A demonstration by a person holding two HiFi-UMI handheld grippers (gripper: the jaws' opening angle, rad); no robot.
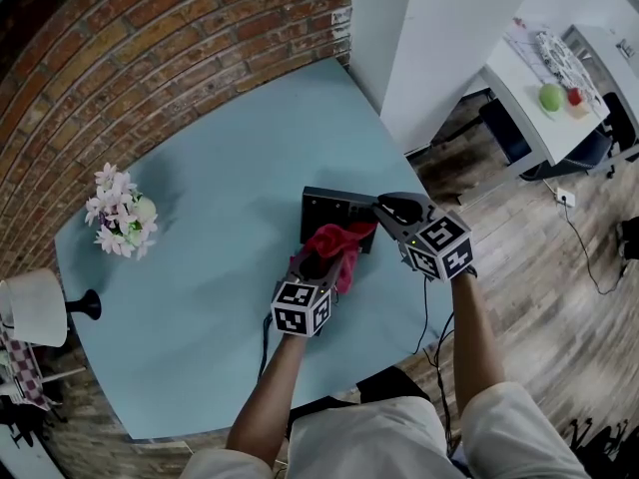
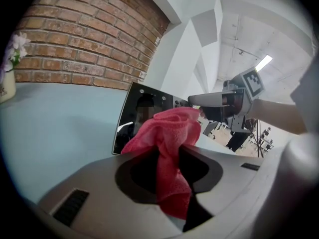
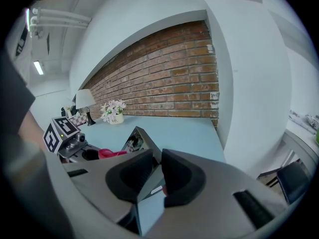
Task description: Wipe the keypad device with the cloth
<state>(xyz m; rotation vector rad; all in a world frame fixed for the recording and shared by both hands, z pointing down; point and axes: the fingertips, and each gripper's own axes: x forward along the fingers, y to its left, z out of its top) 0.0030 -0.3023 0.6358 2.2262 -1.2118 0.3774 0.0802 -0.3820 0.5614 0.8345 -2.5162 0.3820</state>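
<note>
Red cloth (image 2: 168,131) is clamped in the left hand-held gripper (image 2: 167,172). Its bunched end meets the dark keypad device (image 1: 329,208) just ahead on the table (image 1: 220,168). The right hand-held gripper (image 3: 155,176) grips the device's right edge, likely steadying it.

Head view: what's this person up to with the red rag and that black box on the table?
A person holds a two-jaw gripper in each hand over a light blue table. The left gripper is clamped on a red cloth, bunched against the black keypad device. The right gripper pinches the device's edge, apparently steadying it. It looks like the device is being wiped.
</note>
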